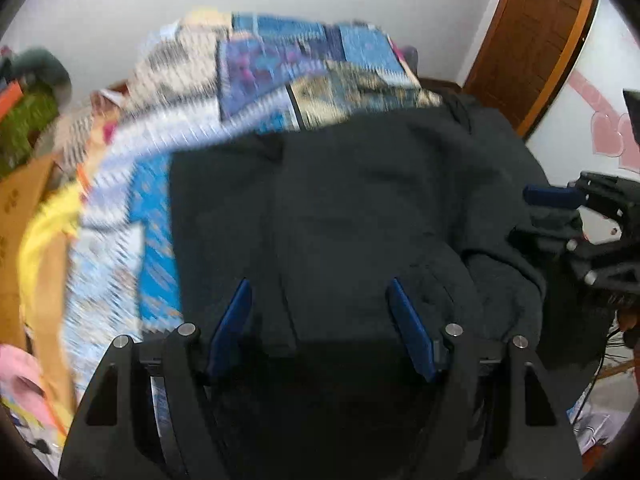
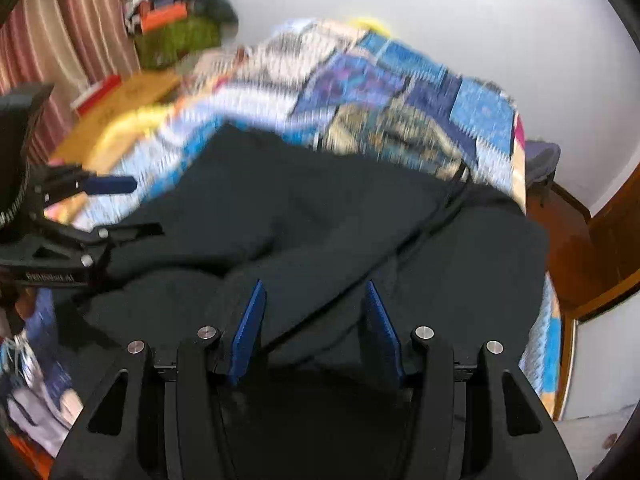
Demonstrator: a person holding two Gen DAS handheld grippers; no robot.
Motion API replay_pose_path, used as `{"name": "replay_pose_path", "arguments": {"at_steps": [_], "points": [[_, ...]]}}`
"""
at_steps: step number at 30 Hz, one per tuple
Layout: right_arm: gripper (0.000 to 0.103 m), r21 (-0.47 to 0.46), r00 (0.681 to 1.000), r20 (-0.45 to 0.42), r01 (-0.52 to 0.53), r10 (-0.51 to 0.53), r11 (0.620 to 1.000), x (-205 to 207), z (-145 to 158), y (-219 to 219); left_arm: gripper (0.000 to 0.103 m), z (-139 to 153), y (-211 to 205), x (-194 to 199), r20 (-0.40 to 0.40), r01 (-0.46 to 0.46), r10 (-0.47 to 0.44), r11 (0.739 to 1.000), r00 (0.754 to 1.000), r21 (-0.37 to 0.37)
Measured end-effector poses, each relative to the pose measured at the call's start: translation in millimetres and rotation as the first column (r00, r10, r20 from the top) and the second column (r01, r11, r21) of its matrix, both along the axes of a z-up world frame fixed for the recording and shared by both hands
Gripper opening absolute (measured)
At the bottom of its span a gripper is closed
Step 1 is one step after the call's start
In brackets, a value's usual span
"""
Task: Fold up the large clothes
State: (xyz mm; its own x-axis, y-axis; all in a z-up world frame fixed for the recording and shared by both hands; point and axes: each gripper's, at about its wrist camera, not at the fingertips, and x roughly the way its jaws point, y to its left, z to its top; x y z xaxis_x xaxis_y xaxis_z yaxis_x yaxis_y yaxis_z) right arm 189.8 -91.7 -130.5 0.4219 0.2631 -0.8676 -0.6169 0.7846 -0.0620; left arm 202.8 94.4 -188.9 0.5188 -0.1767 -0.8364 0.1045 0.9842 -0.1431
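A large black garment (image 1: pixel 360 208) lay spread over a bed covered by a blue patchwork quilt (image 1: pixel 272 68), taking up the near and right part of the bed. In the left wrist view its long axis ran from near to far, with a straight left edge against the quilt and its far edge close to the middle of the bed. A bunched fold of the same cloth hung over the right side of the bed. In the right wrist view the black garment (image 2: pixel 304 220) stretched from near left toward the far right, with a ridge-like fold crossing it diagonally. Motion blur hid which end was collar or hem.

The left gripper (image 1: pixel 322 320) hovered over the near part of the garment, its blue pads (image 1: pixel 234 320) set wide apart with nothing pinched between them. The right gripper (image 2: pixel 316 324) was likewise spread wide above the rumpled near fold, its pads (image 2: pixel 250 328) straddling cloth without closing on it; whether the tips touched the fabric I could not tell.

Each gripper showed in the other's view: the right one at the right edge, the left one at the left edge, both near the garment's sides.

A brown door (image 1: pixel 540 32) stood at the far right, and a striped curtain (image 2: pixel 56 24) hung at the far left.
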Motion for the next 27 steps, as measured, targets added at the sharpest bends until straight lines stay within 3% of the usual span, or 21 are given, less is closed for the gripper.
{"name": "replay_pose_path", "arguments": {"at_steps": [4, 8, 12, 16, 20, 23, 27], "points": [[0.053, 0.014, 1.000, -0.005, 0.011, -0.011, 1.000, -5, -7, -10, 0.071, -22, -1, 0, -0.045, -0.011, 0.009, 0.999, 0.999, -0.050], [0.053, 0.060, 0.998, -0.051, 0.045, -0.042, 0.997, 2, 3, -20, 0.071, -15, 3, 3, -0.054, -0.027, 0.024, 0.998, 0.998, -0.054], [0.053, 0.075, 0.998, 0.007, 0.063, -0.064, 0.995, 3, 22, -28, 0.071, 18, 14, 1, 0.051, -0.057, 0.058, 0.998, 0.997, -0.009], [0.053, 0.105, 0.991, 0.082, 0.097, -0.106, 0.990, 7, 45, -47, 0.071, 51, 40, 3, 0.148, -0.129, 0.132, 0.991, 0.980, -0.033], [0.054, 0.145, 0.978, 0.103, 0.168, -0.184, 0.975, 20, 59, -69, 0.071, 63, 69, 12, 0.193, -0.206, 0.212, 0.977, 0.958, -0.051], [0.054, 0.166, 0.963, 0.101, 0.232, -0.251, 0.958, 30, 64, -90, 0.071, 58, 89, 20, 0.181, -0.261, 0.264, 0.965, 0.947, -0.038], [0.056, 0.183, 0.939, 0.080, 0.316, -0.335, 0.931, 44, 64, -117, 0.071, 37, 110, 29, 0.120, -0.303, 0.311, 0.950, 0.943, -0.076]]}}
